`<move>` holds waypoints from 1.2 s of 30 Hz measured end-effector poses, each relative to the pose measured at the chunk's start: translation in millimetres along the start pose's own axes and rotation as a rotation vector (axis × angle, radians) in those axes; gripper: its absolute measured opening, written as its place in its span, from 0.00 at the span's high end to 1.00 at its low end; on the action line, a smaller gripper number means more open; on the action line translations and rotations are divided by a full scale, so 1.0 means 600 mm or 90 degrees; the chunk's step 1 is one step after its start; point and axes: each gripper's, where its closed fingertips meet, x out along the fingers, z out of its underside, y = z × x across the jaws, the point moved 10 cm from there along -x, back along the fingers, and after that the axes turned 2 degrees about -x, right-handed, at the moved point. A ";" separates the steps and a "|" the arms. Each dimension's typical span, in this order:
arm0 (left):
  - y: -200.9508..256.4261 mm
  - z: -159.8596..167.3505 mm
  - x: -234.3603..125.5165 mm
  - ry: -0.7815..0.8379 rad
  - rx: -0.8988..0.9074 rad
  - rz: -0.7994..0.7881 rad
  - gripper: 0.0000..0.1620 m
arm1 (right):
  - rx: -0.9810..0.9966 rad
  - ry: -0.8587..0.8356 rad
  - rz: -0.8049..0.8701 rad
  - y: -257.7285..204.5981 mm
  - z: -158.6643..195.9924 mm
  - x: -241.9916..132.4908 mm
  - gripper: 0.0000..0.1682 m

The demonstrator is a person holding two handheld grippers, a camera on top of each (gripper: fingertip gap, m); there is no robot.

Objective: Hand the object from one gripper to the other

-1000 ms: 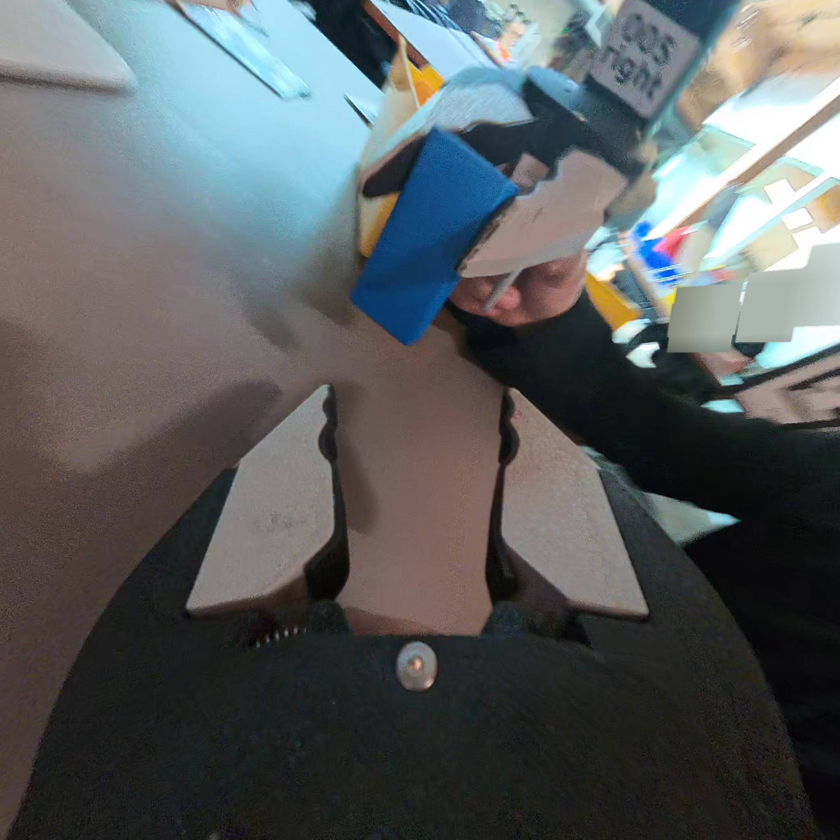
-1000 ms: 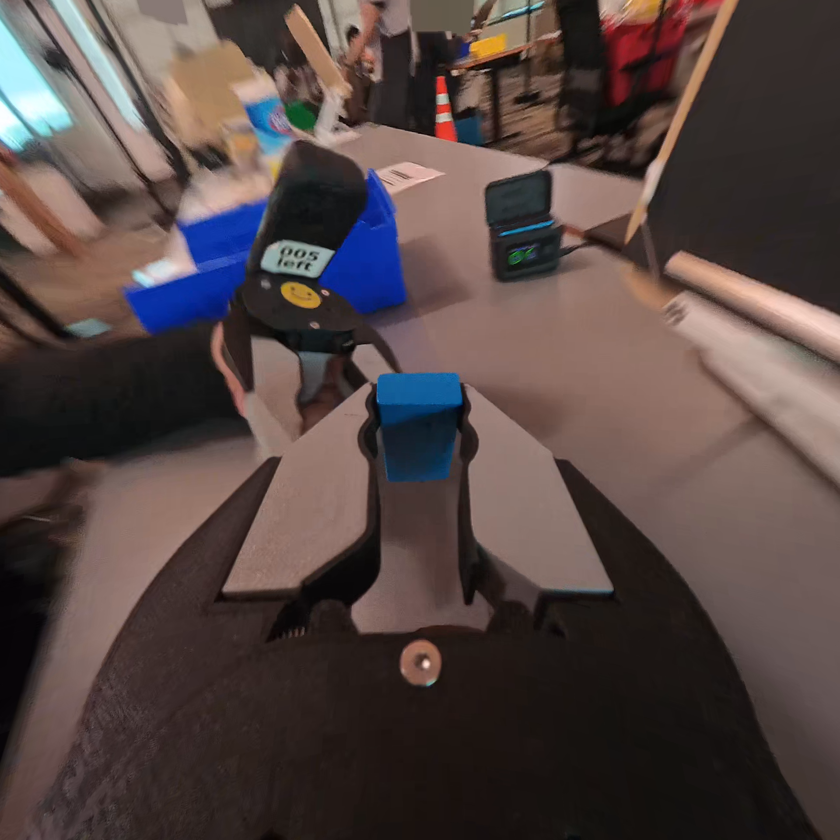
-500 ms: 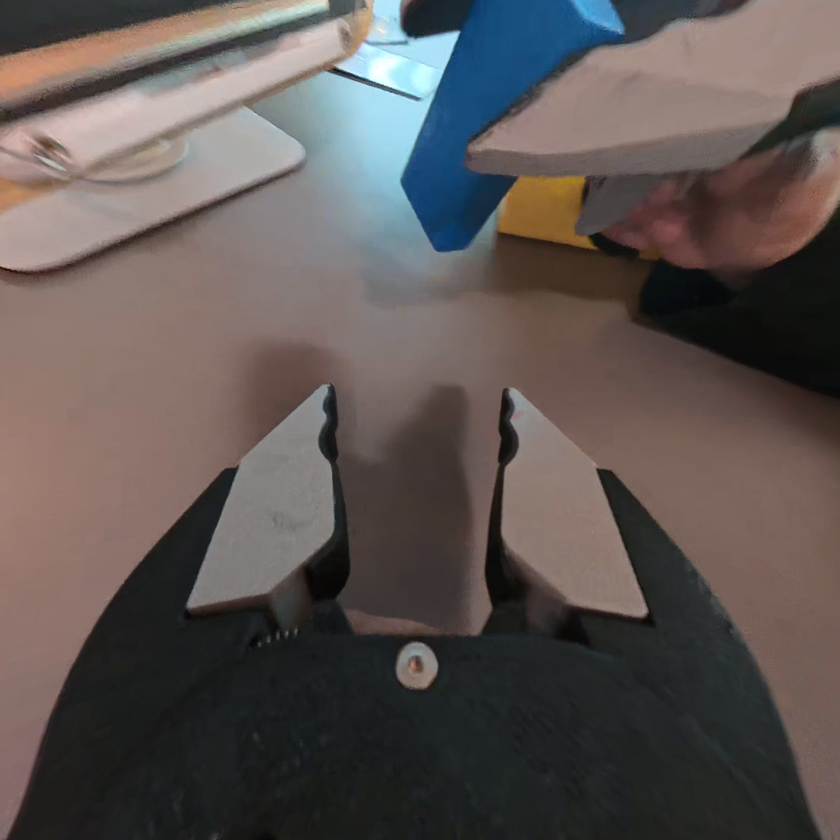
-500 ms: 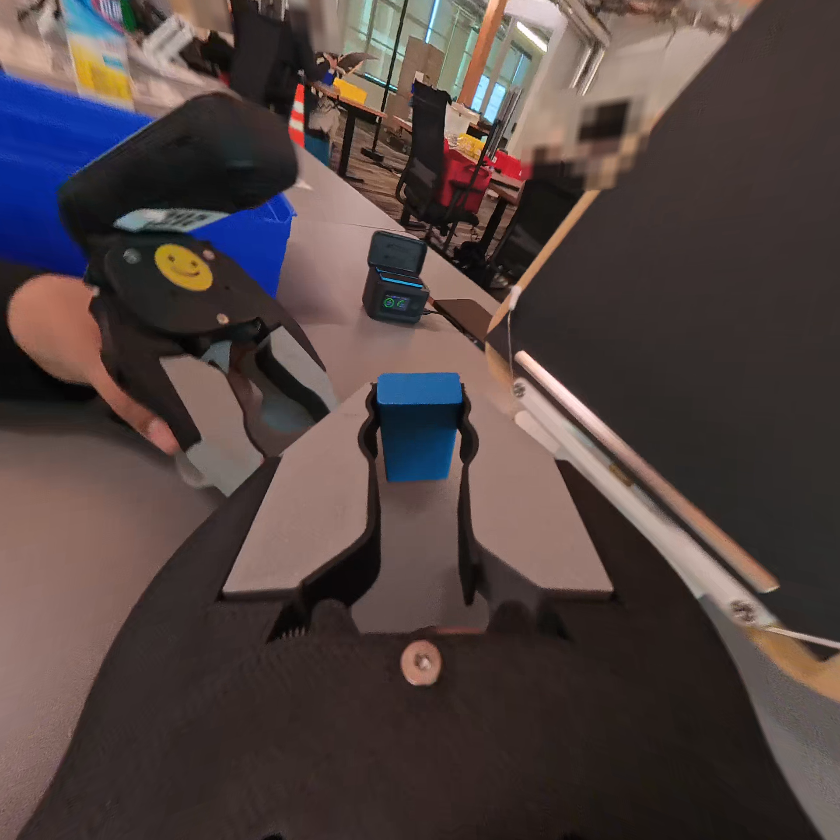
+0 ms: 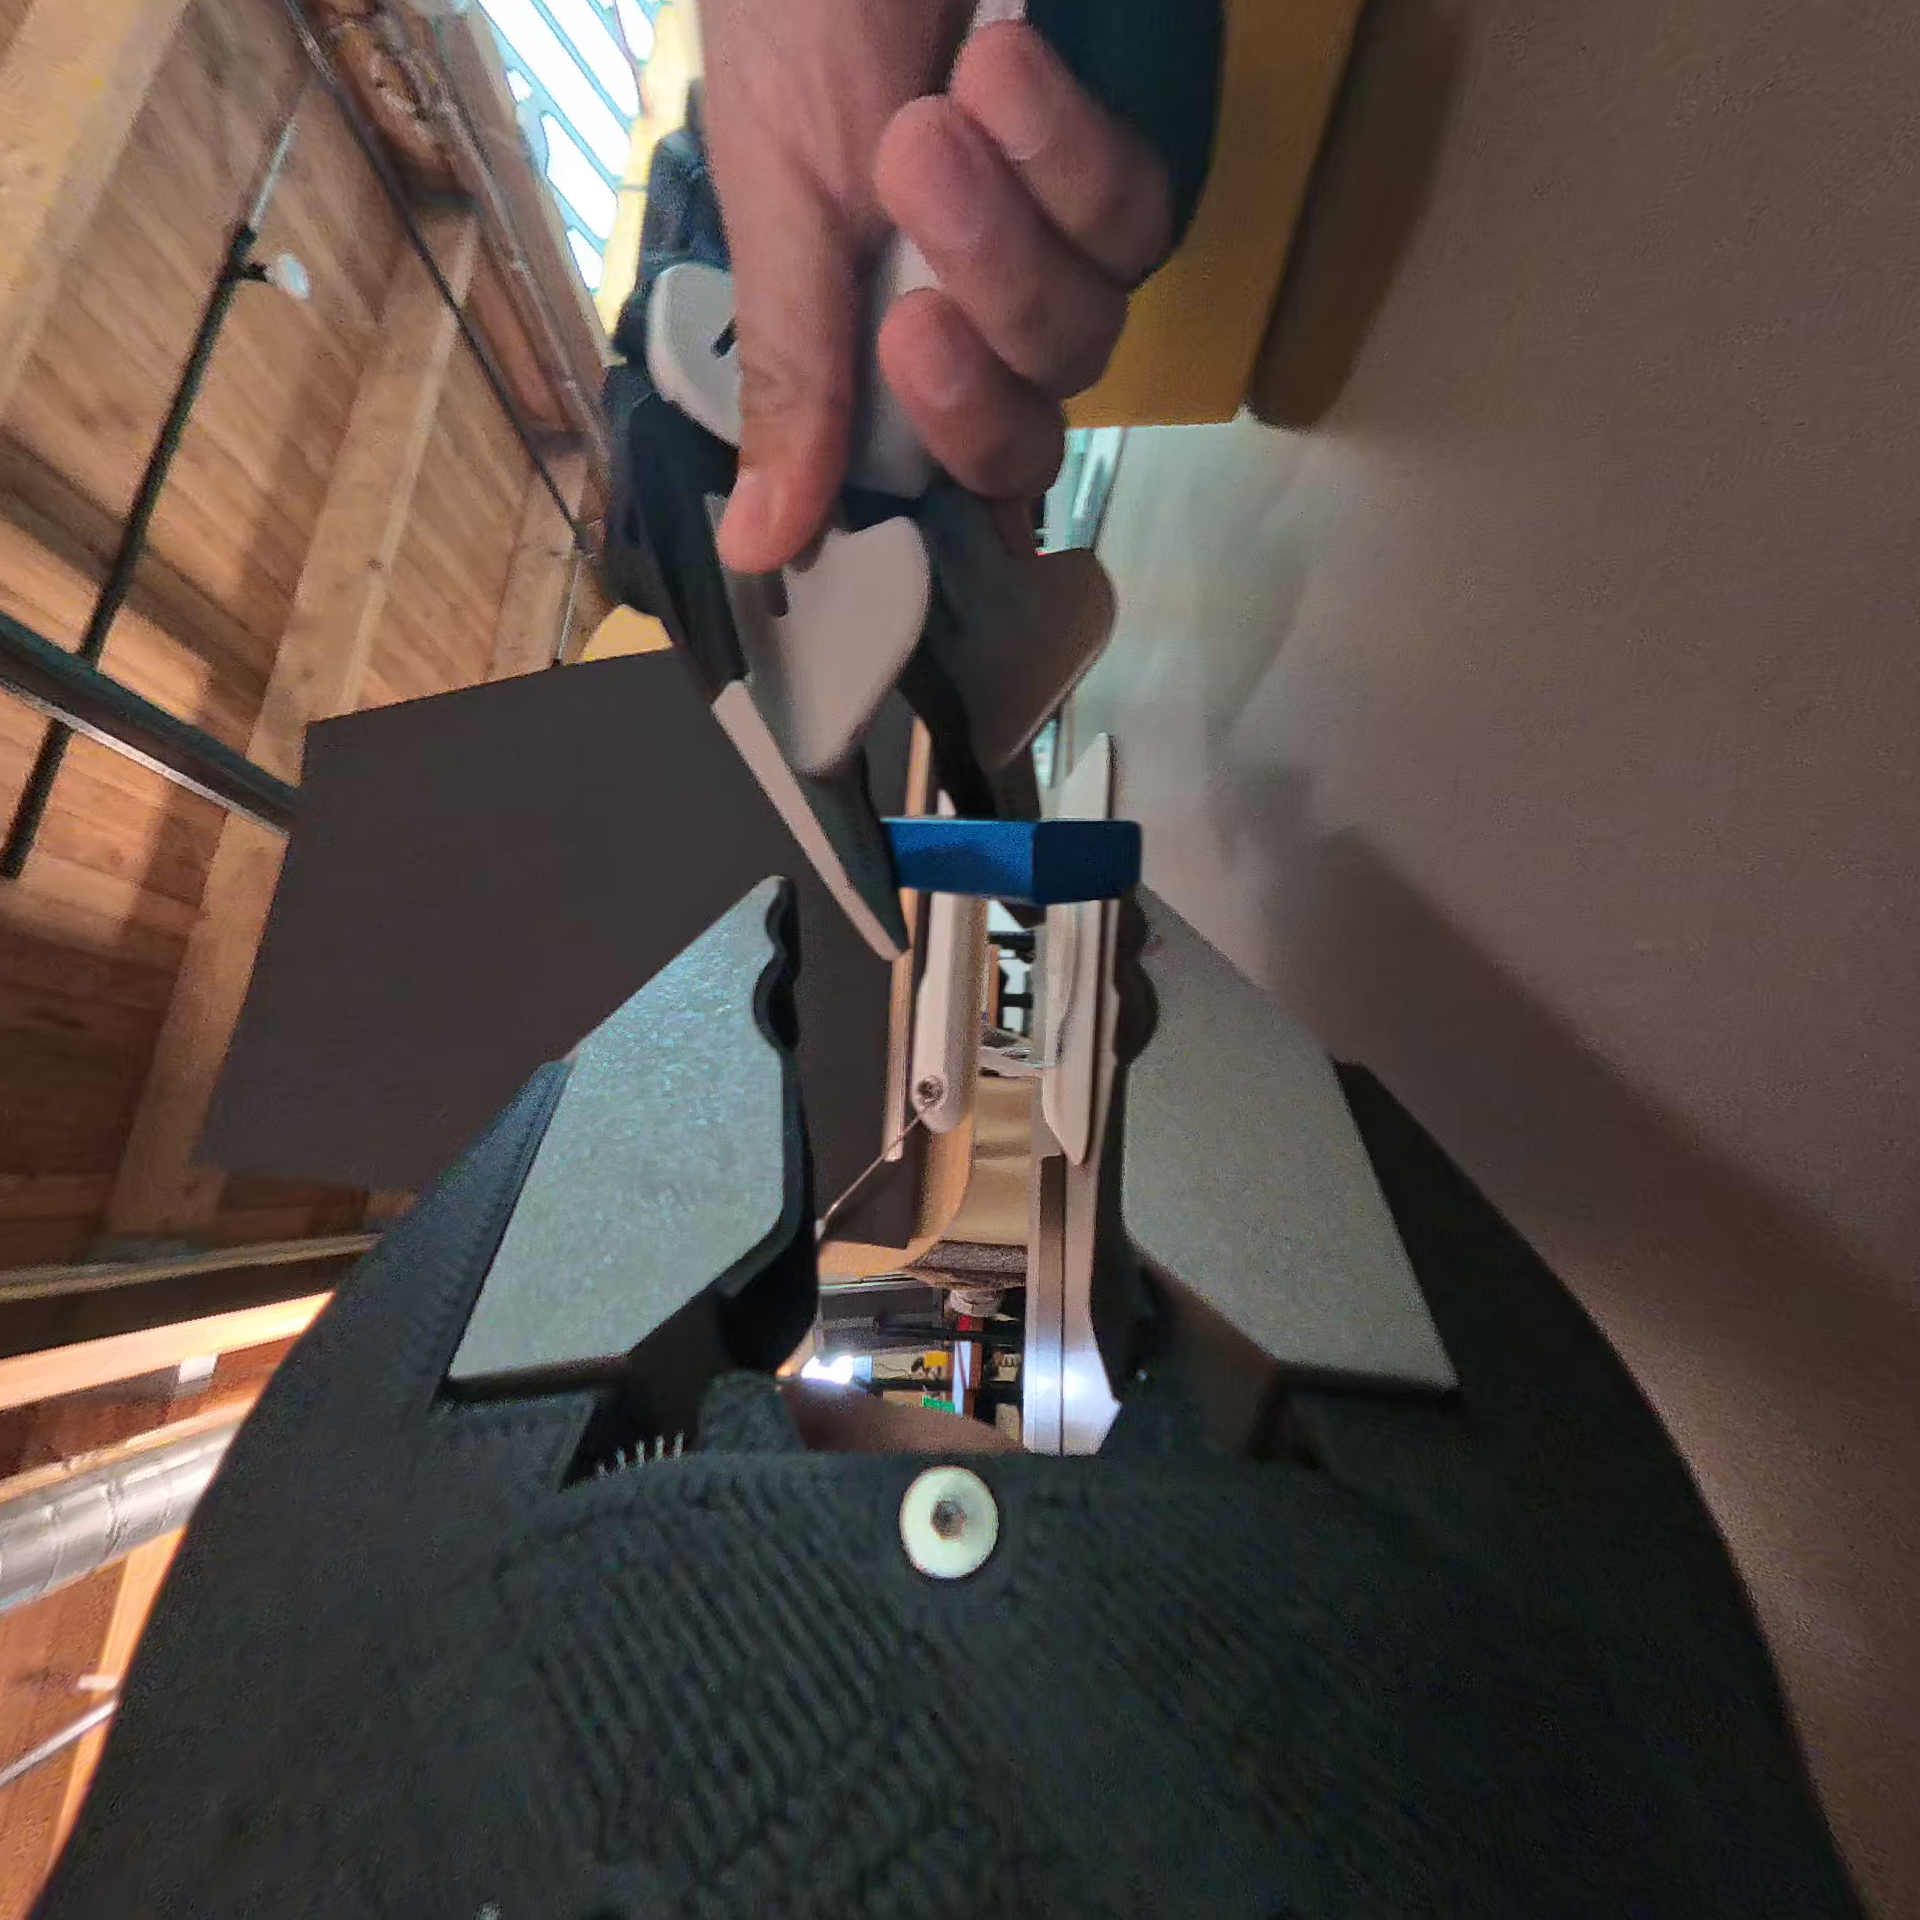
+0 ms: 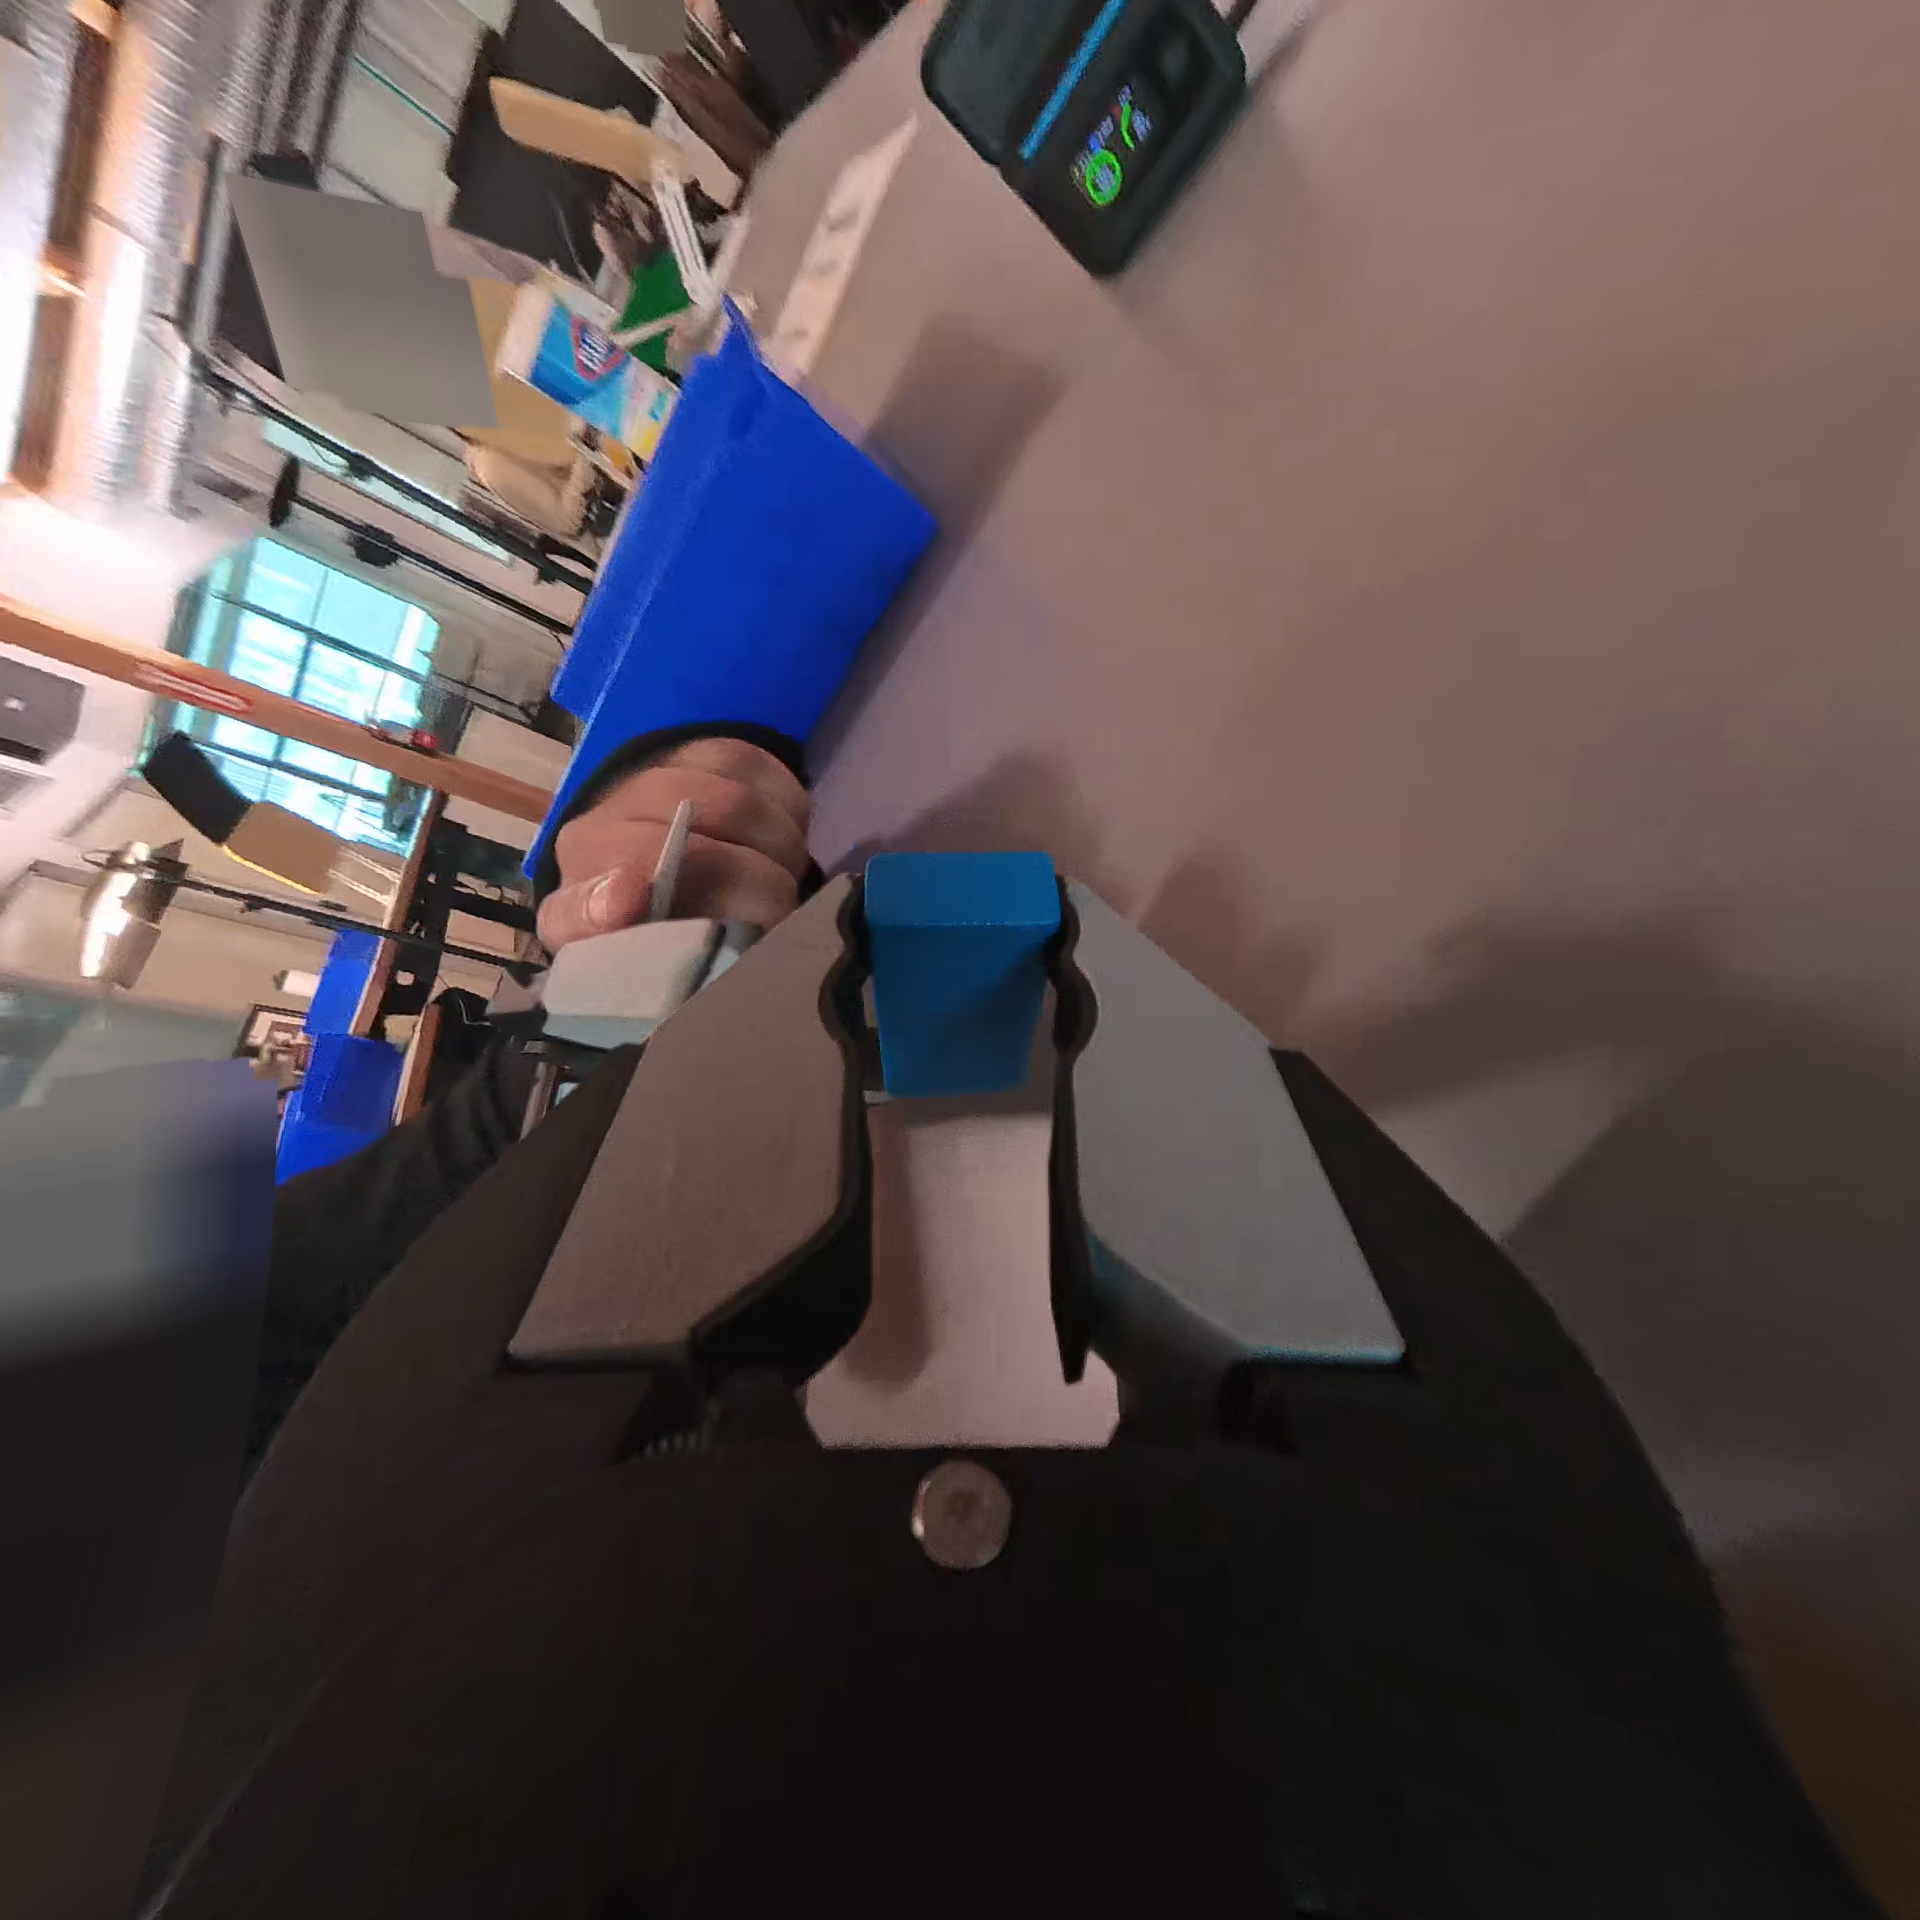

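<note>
Blue block (image 6: 956, 971) clamped between the right gripper (image 6: 956, 935) fingertips.
Since half a second ago both views have rolled sideways; the block now lies just beyond the left gripper (image 5: 961, 920), whose jaws stand apart, empty.

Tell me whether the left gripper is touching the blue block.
Apart. The left wrist view shows the open left gripper just short of the rectangular blue block, with a visible gap.

Printed markings appear on a blue-and-white container (image 6: 582, 348), not reproduced. A device screen (image 6: 1112, 156) shows coloured symbols, too blurred to read.
</note>
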 end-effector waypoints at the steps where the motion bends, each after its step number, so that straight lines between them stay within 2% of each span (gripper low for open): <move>1: 0.005 -0.002 -0.001 0.006 0.008 0.012 0.67 | 0.007 -0.014 0.005 0.002 0.002 0.002 0.82; 5: 0.027 -0.018 -0.008 0.039 0.076 0.031 0.74 | 0.030 -0.066 -0.007 0.006 0.012 0.003 0.82; 12: 0.050 -0.041 -0.011 0.076 0.147 0.074 0.78 | 0.033 -0.158 0.003 0.013 0.029 0.008 0.81; 20: 0.052 -0.055 -0.011 0.079 0.149 0.120 0.78 | 0.009 -0.222 0.005 0.005 0.043 0.016 0.81; 22: 0.053 -0.054 -0.012 0.080 0.148 0.133 0.81 | 0.006 -0.229 -0.001 0.003 0.046 0.024 0.80; 25: 0.054 -0.054 -0.011 0.072 0.125 0.138 0.81 | 0.005 -0.233 -0.007 0.004 0.049 0.032 0.79; 26: 0.052 -0.055 -0.009 0.062 0.098 0.134 0.85 | 0.010 -0.237 -0.013 0.006 0.051 0.037 0.79; 27: 0.045 -0.055 -0.008 0.052 0.059 0.129 0.91 | 0.012 -0.250 -0.012 0.009 0.056 0.043 0.79; 28: 0.037 -0.052 -0.007 0.043 0.013 0.154 0.92 | 0.010 -0.269 -0.024 0.010 0.061 0.050 0.75; 30: 0.020 -0.040 -0.009 0.046 -0.091 0.159 0.92 | 0.021 -0.248 -0.060 0.009 0.056 0.055 0.78; 32: 0.005 -0.032 -0.013 0.060 -0.148 0.151 0.92 | 0.027 -0.216 -0.088 0.007 0.048 0.052 0.81; 36: 0.004 -0.036 -0.016 0.057 -0.139 0.153 0.92 | 0.035 -0.216 -0.112 0.004 0.049 0.051 0.82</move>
